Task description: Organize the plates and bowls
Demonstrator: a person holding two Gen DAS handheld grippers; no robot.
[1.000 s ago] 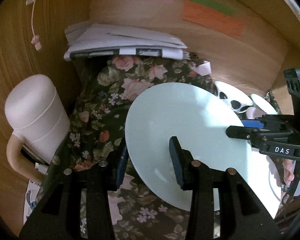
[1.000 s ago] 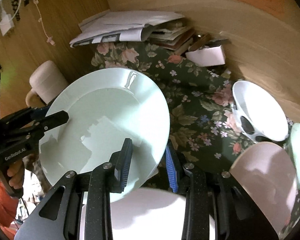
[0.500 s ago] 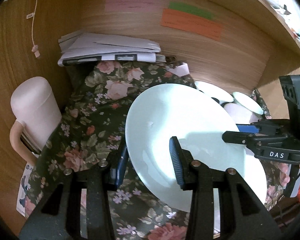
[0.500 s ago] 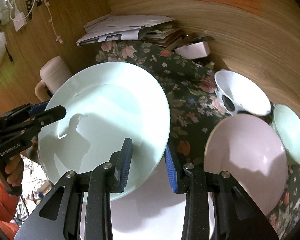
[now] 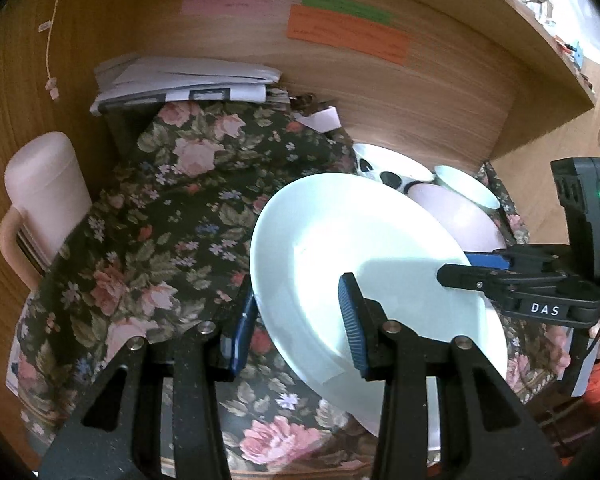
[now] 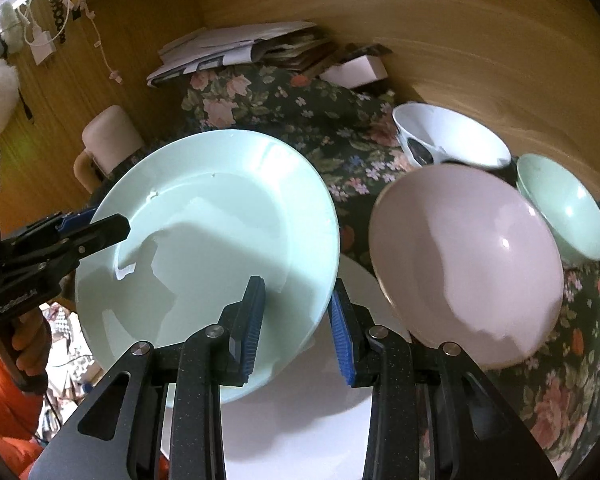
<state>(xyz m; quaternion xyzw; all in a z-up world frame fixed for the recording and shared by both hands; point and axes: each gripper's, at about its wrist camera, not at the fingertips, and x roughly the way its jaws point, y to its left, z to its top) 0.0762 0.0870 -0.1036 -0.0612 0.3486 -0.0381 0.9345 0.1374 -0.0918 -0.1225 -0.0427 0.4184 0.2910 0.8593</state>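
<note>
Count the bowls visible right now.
3: white patterned bowl at the back, pink bowl in front of it, small green bowl at far right. The plates may hide others.

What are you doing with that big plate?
A person is holding the pale green plate with two tools, the left tool on one edge and the right tool on the other. It is lifted over a white plate on the flowery cloth. A pink bowl, a small green bowl and a spotted bowl sit nearby.
</note>
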